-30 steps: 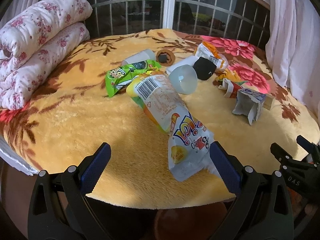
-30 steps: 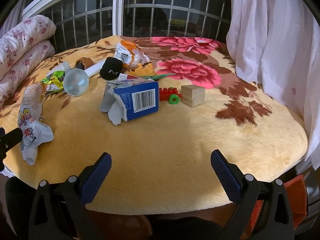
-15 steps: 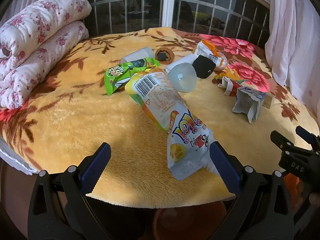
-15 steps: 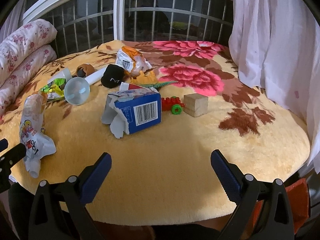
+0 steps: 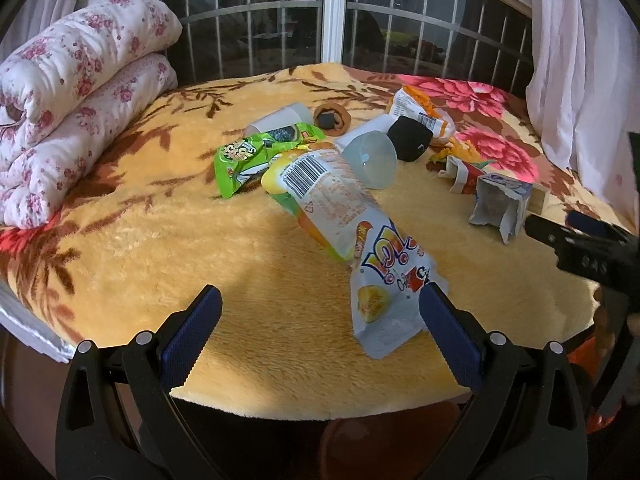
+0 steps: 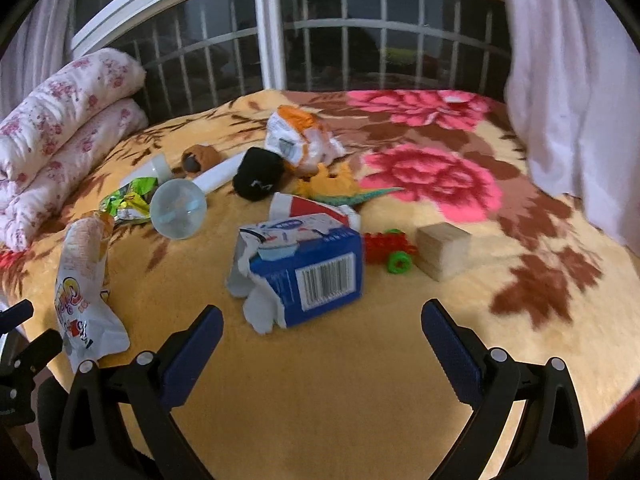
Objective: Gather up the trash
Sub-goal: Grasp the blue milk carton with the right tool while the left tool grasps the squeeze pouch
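1. The left gripper [image 5: 320, 316] hangs over the near edge of the yellow flowered plush blanket [image 5: 132, 240], jaws wide and empty.
2. A long white-and-orange plastic snack bag [image 5: 344, 224] lies just ahead of it, its near end beside the right finger.
3. The right gripper [image 6: 322, 334] is likewise spread wide, holding nothing.
4. A torn blue-and-white cardboard carton [image 6: 304, 264] lies on its side just beyond it.
5. A crumpled green foil wrapper [image 5: 248, 156] sits farther left.
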A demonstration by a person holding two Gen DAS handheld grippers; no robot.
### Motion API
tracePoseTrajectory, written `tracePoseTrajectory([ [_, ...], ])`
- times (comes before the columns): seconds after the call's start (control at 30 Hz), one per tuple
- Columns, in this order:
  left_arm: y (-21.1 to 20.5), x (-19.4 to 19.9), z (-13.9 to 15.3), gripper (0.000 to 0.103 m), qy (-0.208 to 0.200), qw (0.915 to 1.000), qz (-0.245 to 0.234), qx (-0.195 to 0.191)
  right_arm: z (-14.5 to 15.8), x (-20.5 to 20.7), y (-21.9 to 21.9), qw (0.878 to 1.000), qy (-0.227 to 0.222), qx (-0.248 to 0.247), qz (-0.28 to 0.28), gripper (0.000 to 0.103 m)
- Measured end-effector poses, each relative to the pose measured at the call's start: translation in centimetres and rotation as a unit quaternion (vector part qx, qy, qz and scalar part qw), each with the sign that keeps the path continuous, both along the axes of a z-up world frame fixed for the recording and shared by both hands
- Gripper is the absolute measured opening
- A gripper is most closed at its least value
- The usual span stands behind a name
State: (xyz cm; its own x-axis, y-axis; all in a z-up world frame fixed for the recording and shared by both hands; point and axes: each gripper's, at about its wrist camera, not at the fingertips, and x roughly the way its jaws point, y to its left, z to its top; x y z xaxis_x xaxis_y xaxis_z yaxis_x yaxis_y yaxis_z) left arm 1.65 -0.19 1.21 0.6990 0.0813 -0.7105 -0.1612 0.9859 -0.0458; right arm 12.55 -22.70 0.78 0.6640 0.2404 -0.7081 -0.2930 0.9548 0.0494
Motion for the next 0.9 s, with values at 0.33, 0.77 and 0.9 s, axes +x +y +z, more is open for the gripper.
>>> tracePoseTrajectory([
  [0.33, 1.3, -0.3, -0.1, 0.096, -0.020, 0.9997, -0.012, -0.006, -1.6, 5.7, 1.7, 0.996, 0.027, -0.013, 0.079, 0.098],
  [0.77, 1.8, -0.6, -1.1, 0.096, -0.003, 0.9997, -0.004, -0.026, -3.0, 8.1, 2.3, 0.995, 0.063, 0.004, 0.076, 0.065],
  [0.9, 1.6, -1.4, -0.8, 0.096, -0.001, 0.9998, 0.002, -0.017, -2.1, 6.3, 2.1, 0.996, 0.046, 0.027, 0.070, 0.065],
])
